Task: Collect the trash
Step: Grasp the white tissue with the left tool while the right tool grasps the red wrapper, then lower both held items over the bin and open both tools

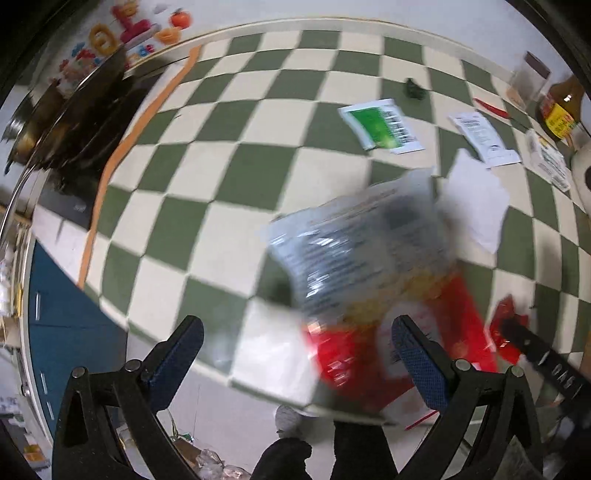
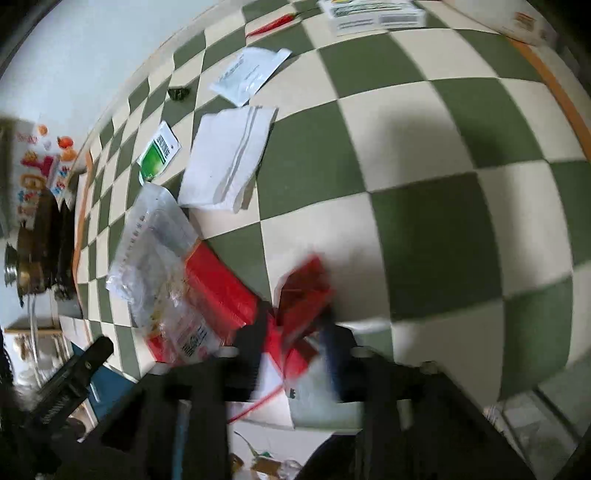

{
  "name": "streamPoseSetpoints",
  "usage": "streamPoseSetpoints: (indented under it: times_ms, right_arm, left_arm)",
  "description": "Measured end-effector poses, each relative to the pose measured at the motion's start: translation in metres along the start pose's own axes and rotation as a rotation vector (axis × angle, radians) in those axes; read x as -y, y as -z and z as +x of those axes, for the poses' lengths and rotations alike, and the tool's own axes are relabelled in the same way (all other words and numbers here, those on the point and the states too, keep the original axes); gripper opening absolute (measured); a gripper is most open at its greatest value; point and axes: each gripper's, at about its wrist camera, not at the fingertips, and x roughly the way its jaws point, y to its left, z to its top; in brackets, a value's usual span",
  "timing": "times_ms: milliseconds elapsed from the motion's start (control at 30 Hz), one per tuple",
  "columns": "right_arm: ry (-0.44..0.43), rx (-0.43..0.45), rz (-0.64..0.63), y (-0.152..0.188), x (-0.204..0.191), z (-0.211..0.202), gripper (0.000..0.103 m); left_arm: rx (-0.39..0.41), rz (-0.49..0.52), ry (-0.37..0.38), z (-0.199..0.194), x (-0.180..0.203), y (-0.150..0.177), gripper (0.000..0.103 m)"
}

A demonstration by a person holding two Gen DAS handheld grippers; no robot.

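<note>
A clear and red plastic food bag (image 1: pixel 365 266) lies at the near edge of the green-checked table (image 1: pixel 207 155); it also shows in the right wrist view (image 2: pixel 173 273). My left gripper (image 1: pixel 295 343) is open, its jaws wide on either side of the bag's near end, holding nothing. My right gripper (image 2: pixel 295 332) is blurred and shut on a small red wrapper (image 2: pixel 306 288), just right of the bag. A folded white napkin (image 2: pixel 229 155), a green sachet (image 1: pixel 380 125) and a white sachet (image 1: pixel 484 136) lie farther back.
A dark pot (image 1: pixel 74 114) stands at the table's left end. A sauce bottle (image 1: pixel 561 107), a clear jar (image 1: pixel 528 81), a red chilli (image 1: pixel 491 107) and a paper roll (image 1: pixel 583 173) are at the right. A white box (image 2: pixel 373 14) lies at the back.
</note>
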Motion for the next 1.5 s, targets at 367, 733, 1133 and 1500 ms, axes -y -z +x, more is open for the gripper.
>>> streamPoseSetpoints:
  times_ms: [367,733,1133,1500]
  right_arm:
    - [0.074,0.120,0.054,-0.057,0.069,-0.035,0.019]
    - [0.092,0.170,0.113,-0.038,0.093,-0.048,0.019]
    - [0.184,0.400,-0.057,0.059,0.001,-0.128,0.018]
    - [0.195,0.460,-0.104,0.234,-0.076,-0.150,0.018]
  left_arm:
    - [-0.050,0.171,0.226,0.042,0.108,-0.084,0.076]
    - [0.069,0.295,0.127,0.014,0.124,-0.076,0.003]
    - [0.372,0.227,0.091,-0.107,0.023,0.033,0.003]
    - [0.362,0.188,0.190,-0.121,-0.082,0.160,0.003]
